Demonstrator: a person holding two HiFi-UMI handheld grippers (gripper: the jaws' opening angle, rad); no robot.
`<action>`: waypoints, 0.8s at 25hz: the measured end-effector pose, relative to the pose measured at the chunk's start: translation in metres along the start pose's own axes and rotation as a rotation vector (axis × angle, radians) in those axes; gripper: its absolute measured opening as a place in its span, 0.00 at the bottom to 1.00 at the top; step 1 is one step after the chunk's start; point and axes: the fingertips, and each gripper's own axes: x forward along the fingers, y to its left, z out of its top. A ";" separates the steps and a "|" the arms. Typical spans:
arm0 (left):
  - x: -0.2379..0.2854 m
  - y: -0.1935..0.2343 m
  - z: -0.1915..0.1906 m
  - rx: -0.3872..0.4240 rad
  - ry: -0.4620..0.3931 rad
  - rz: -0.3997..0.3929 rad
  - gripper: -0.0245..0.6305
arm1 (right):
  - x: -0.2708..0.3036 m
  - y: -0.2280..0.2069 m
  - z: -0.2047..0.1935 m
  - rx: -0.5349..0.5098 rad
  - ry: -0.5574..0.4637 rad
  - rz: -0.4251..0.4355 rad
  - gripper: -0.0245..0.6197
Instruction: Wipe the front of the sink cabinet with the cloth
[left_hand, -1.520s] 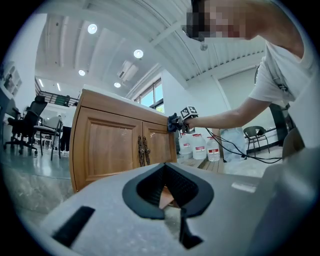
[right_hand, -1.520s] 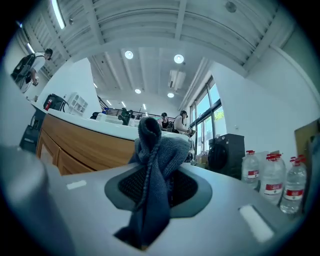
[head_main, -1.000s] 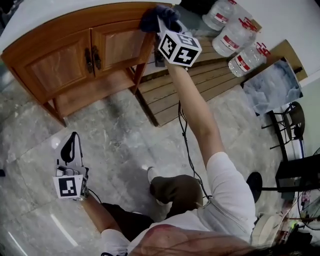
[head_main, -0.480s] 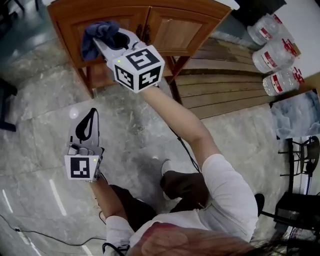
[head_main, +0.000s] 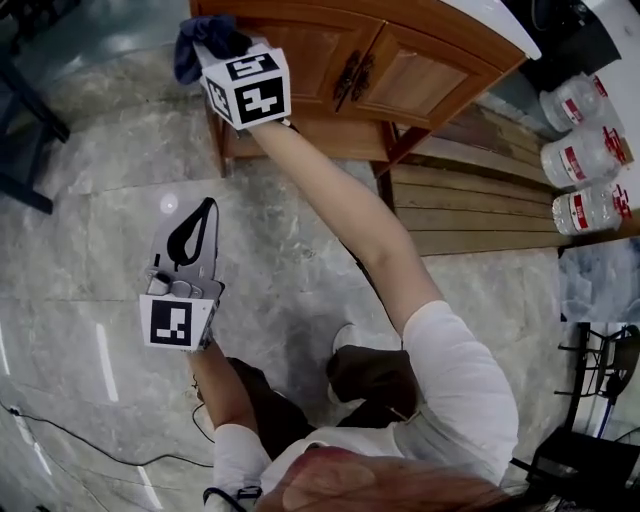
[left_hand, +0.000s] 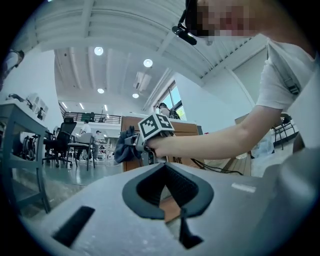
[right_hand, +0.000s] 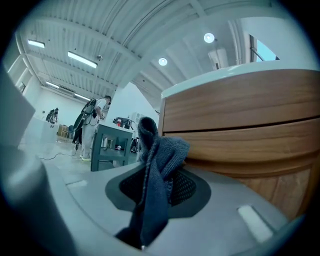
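In the head view, the right gripper (head_main: 222, 52) reaches to 11 o'clock in the frame. Its jaws are clamped on the dark blue cloth (head_main: 200, 40), which is at the upper left corner of the wooden sink cabinet (head_main: 420, 75). Whether the cloth actually touches the wood cannot be told here. The cabinet's 2 doors run from 12 toward 1 o'clock. The left gripper (head_main: 192, 232) hangs over the stone floor (head_main: 90, 250) at 9 o'clock, well apart from the cabinet.

In the left gripper view, that gripper's jaws are together with nothing between them. Beyond them, at 11 o'clock, the cloth bunches ahead of the right gripper's marker cube (left_hand: 156, 127).

In the right gripper view, the cloth (right_hand: 157, 165) rises from between the closed jaws as a folded, drooping wad. The cabinet's front fills the frame from 1 to 4 o'clock, just beside the wad.

The cloth looks like soft, light, limp terry. It will likely fold and flop instead of holding a flat face, though it should not slip easily in the jaws. A hold across its bunched middle, with a pad of fabric standing past the jaw tips, seems best, so that fabric, not hard jaw, meets the wood.
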 end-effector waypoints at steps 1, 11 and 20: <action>-0.001 0.001 0.000 -0.004 -0.002 -0.001 0.04 | 0.000 -0.001 0.001 -0.008 -0.001 -0.003 0.21; 0.013 -0.016 -0.014 0.008 0.012 -0.087 0.04 | -0.025 -0.042 -0.007 -0.021 0.001 -0.091 0.22; 0.050 -0.058 -0.016 -0.047 0.014 -0.232 0.04 | -0.079 -0.106 -0.020 -0.036 0.016 -0.216 0.22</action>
